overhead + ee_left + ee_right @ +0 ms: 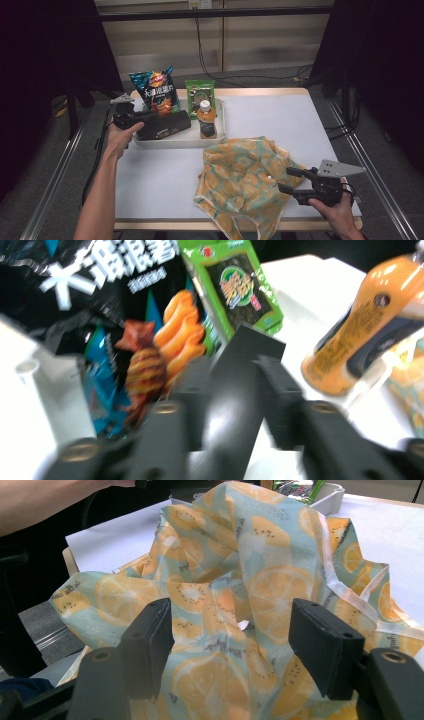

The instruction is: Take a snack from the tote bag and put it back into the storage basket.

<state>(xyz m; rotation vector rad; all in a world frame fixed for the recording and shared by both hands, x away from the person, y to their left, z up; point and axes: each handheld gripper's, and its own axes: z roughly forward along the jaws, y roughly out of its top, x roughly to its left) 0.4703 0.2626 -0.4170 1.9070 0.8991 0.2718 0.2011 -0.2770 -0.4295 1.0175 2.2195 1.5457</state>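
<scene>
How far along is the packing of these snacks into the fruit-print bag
Early. Nothing looks packed: the chips bag, seaweed pack and drink bottle sit in the white tray. The left gripper is clamped on the black box. The right gripper stands open at the bag. All loading remains.

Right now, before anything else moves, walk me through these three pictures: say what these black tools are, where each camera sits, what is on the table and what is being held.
A person works with two hand-held tools, each with two black jaws. One camera looks down from above; the other two ride on the tools and look along their jaws.

On the white table sits a white tray with a dark chip bag, a green seaweed snack pack and an orange drink bottle. Nearer lies a crumpled orange-slice print cloth bag.

The left gripper is clamped on a long black box in the tray, seen close up between the jaws in its own view. The right gripper stands open at the cloth bag's edge, fabric between its pads, not pinched.
</scene>
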